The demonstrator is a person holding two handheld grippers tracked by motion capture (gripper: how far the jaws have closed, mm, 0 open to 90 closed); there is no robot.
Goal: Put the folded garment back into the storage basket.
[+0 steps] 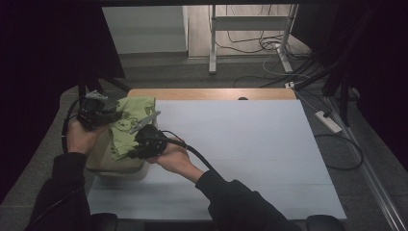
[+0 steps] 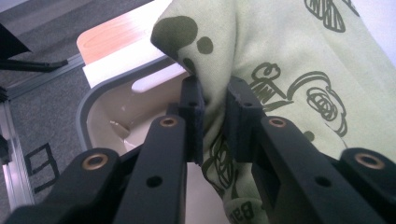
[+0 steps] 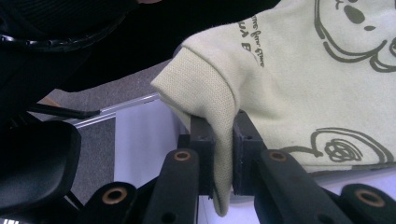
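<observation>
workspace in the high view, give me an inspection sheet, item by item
surface: pale sheet over a wooden tabletop.
job's things: light green printed garment held above a beige plastic tub at the table's left edge.
clutter: nothing seen.
grippers: left gripper and right gripper both pinch the garment.
cables: black gripper cable; loose cables on the floor.
surroundings: white power strip, grey metal stand, dark curtains.
</observation>
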